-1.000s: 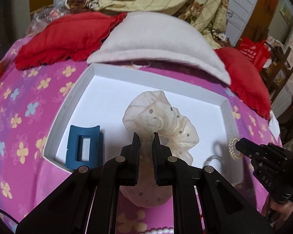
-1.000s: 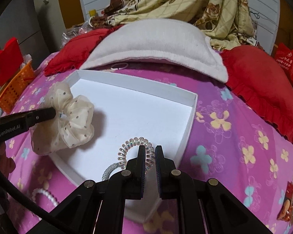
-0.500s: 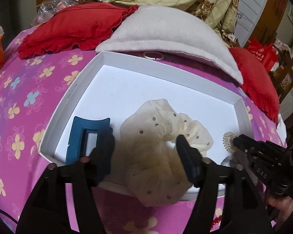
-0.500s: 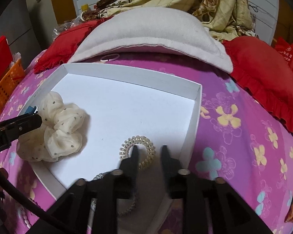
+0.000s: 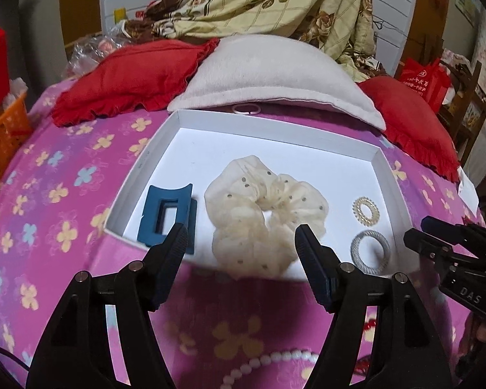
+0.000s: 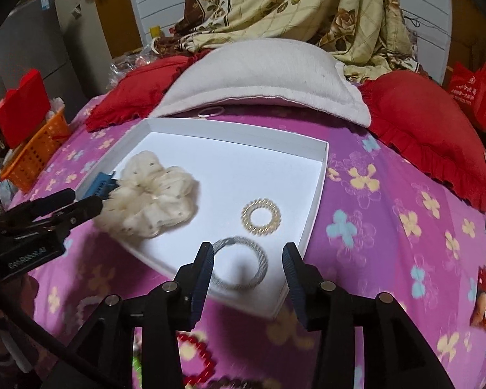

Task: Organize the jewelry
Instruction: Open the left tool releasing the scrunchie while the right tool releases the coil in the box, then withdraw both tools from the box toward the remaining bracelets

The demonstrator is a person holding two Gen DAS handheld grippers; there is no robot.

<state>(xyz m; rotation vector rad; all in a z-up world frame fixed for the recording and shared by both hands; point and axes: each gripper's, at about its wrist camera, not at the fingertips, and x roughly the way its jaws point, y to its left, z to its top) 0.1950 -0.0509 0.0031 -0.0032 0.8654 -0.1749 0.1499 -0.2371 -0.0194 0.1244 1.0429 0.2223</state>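
Nearest to me, off the near edge of the white box (image 5: 165, 129), a string of white pearl beads (image 5: 269, 361) lies on the pink flowered bedspread (image 5: 64, 201), and in the right wrist view a red bead string (image 6: 199, 353) lies there too; neither is in the box yet, so I judge them the next things to fetch.

My left gripper (image 5: 241, 241) hangs above the near edge with its fingers spread wide and nothing between the pads; the cream dotted scrunchie (image 5: 262, 217) sits free below the gap, its lower folds overhanging the near rim. My right gripper (image 6: 248, 259) is at the box's near right corner, its jaws opening, and they grip nothing: the grey braided hair tie (image 6: 241, 265) lies flat on the box floor beneath them, and the gold spiral hair tie (image 6: 260, 215) rests just beyond it, apart from it.

Toward the near left corner the blue claw clip (image 5: 165, 215) lies just beside the scrunchie. The far half of the box is bare. Past the far edge, a small white ring (image 5: 246, 109) peeks from under the white pillow (image 5: 269, 74), which lies between the red cushions (image 5: 129, 74).

So the step in hand is the release: two pieces set down. Next I need both hands clear of the rim, then a low approach to the beads, pinching a strand without dragging the rest.
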